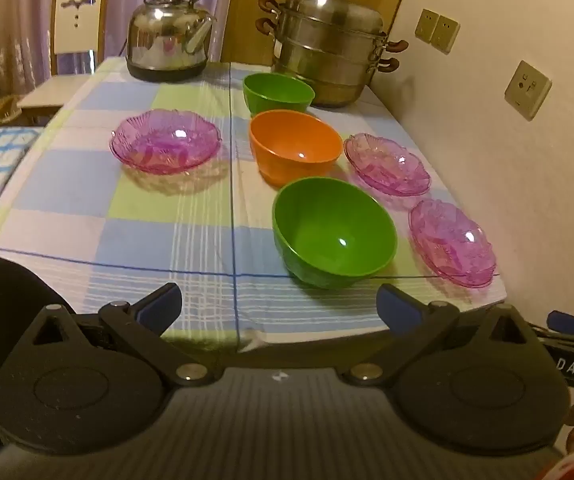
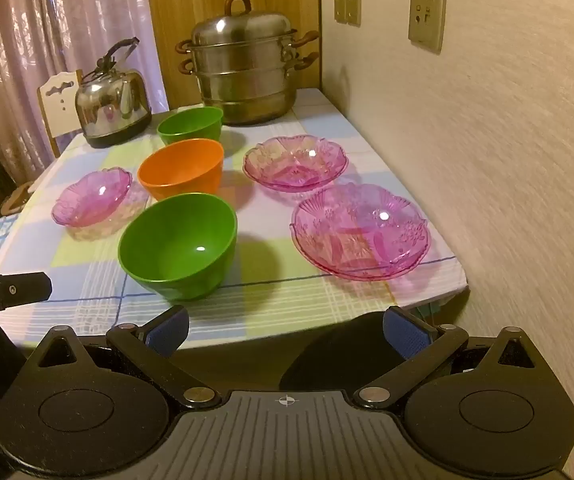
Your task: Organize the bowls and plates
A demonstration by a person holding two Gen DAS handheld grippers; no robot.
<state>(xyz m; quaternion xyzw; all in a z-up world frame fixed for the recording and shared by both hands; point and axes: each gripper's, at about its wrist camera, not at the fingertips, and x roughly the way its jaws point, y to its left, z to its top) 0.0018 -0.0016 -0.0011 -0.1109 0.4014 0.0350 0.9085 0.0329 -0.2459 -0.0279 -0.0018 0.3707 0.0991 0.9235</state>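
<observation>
Three bowls stand in a row down the table's middle: a near green bowl (image 1: 335,236) (image 2: 179,240), an orange bowl (image 1: 295,146) (image 2: 183,168) and a far green bowl (image 1: 278,92) (image 2: 191,122). Three pink glass plates lie around them: one on the left (image 1: 166,145) (image 2: 93,196), two by the wall, far (image 1: 387,163) (image 2: 295,162) and near (image 1: 451,243) (image 2: 361,230). My left gripper (image 1: 279,304) is open and empty before the table's front edge. My right gripper (image 2: 285,326) is open and empty, also short of the front edge.
A steel kettle (image 1: 171,32) (image 2: 111,98) and a stacked steel steamer pot (image 1: 327,44) (image 2: 247,68) stand at the table's far end. A wall with sockets (image 1: 527,90) runs along the right. A chair (image 1: 77,28) stands far left.
</observation>
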